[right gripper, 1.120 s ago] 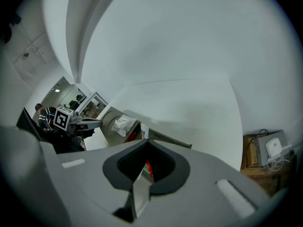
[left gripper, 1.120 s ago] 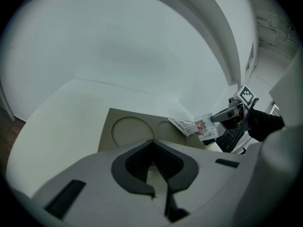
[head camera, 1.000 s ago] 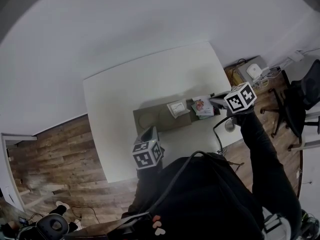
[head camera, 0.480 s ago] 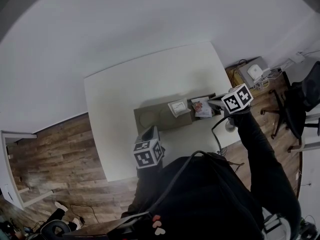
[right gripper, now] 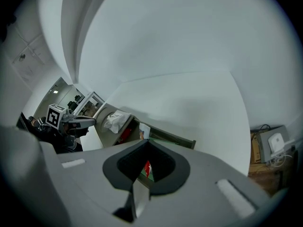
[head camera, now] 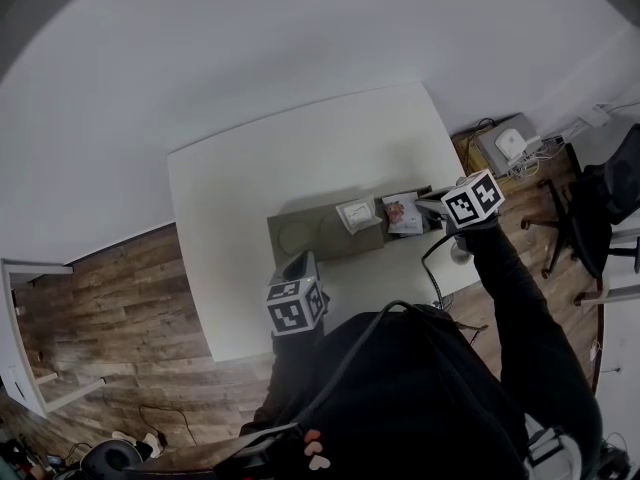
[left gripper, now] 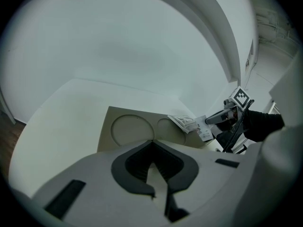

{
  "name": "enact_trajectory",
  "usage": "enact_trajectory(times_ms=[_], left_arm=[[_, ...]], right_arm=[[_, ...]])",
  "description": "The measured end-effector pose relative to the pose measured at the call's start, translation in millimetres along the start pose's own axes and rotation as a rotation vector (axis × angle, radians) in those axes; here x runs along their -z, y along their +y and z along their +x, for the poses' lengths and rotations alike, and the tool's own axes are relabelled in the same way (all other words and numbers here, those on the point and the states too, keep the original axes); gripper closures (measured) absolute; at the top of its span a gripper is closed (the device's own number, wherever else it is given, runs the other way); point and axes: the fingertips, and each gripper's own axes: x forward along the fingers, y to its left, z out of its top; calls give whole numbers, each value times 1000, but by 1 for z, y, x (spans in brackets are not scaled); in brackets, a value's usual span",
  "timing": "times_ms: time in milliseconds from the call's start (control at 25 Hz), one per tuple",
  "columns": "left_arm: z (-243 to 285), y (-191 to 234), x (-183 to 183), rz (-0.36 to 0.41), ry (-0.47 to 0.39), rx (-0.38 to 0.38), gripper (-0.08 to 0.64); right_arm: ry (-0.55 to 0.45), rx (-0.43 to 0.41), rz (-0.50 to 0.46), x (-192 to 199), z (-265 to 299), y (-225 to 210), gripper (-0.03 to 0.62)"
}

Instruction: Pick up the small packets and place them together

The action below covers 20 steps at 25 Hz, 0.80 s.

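1. The colourful packet [head camera: 404, 211] lies at the right end of the grey tray [head camera: 300, 236] on the white worktop [head camera: 250, 188]. The white packet [head camera: 354, 214] sits just to its left, near but not clearly touching.
2. The right hand-held gripper [head camera: 430, 206] is closed at the colourful packet's right edge. A strip of red and green shows right at its tips, so it appears to be pinching that edge.
3. The left hand-held gripper [head camera: 298, 260] hangs over the near edge of the worktop, well apart from both packets. Its jaws are together with nothing between them.
4. Both packets look thin, light and floppy, and probably slick-skinned. The white one looks crumpled and soft.
5. An edge or corner pinch should be enough to lift either. A shallow bite could slip, though, and a limp packet will droop, so a deeper hold on the seam seems safer.
6. Crushing the contents seems only a small risk, and light pressure should do.
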Motion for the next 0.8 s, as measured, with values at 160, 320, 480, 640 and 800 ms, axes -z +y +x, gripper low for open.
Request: enact_trajectory(times_ms=[160, 320, 480, 640, 800], left_arm=[[0, -2, 3, 6, 6, 3, 561], [0, -1, 2, 5, 8, 1, 561], [0, -2, 1, 5, 6, 2, 561], [1, -3, 2, 3, 4, 3, 560], [1, -3, 1, 6, 6, 1, 560]], right_arm=[[-12, 5, -8, -1, 0, 0, 591], [-18, -2, 0, -2, 3, -2, 591], [-41, -34, 19, -7, 3, 3, 589], [-49, -43, 12, -9, 4, 3, 586], [-59, -50, 2, -13, 4, 3, 560]])
